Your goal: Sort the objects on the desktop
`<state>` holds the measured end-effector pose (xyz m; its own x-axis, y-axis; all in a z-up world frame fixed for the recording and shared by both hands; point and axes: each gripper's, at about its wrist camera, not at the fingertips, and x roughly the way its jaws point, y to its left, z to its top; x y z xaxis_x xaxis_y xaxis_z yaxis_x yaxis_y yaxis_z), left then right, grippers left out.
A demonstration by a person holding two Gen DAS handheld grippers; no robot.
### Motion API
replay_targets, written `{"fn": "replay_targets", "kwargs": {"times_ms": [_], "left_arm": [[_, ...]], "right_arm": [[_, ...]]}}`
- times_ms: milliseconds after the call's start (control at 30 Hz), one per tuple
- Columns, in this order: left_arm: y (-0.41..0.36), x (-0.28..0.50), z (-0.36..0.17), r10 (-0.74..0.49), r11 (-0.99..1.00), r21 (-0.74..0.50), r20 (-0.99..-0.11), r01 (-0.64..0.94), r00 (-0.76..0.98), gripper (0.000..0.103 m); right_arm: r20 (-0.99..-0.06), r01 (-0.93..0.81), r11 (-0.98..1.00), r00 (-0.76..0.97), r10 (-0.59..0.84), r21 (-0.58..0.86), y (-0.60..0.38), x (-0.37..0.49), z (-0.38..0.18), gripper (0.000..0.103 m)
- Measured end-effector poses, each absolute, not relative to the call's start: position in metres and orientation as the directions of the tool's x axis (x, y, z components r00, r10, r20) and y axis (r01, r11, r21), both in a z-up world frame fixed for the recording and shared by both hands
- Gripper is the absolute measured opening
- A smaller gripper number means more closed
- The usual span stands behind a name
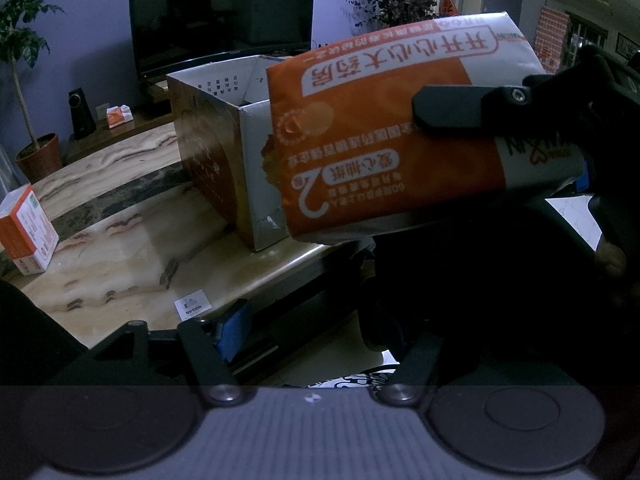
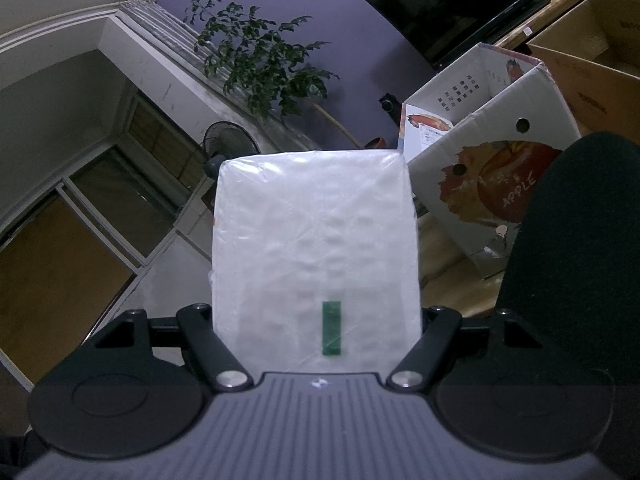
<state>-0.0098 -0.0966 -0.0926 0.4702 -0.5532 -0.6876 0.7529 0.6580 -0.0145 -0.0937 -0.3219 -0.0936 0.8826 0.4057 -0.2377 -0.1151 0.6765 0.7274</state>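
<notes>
An orange and white tissue pack hangs in the air in front of the open apple carton, overlapping its near corner. My right gripper is shut on this pack. One black finger presses on its orange face. In the right wrist view the pack's white plastic side fills the gap between the jaws and hides the fingertips. The carton stands just beyond it, to the right. My left gripper is open and holds nothing, low at the marble table's near edge.
A second orange and white box stands on the table at far left. Behind are a TV, a speaker, a small pack and a potted plant. A brown carton sits behind the apple carton.
</notes>
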Motion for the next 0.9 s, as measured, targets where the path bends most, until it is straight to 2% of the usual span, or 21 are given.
{"fn": "replay_targets", "kwargs": {"times_ms": [900], "left_arm": [[-0.0954, -0.0086, -0.094, -0.555, 0.657, -0.015, -0.687, 0.754, 0.47, 0.069]], "right_arm": [[-0.235, -0.128, 0.678, 0.877, 0.418, 0.724, -0.3203, -0.0937, -0.0924, 0.075]]}}
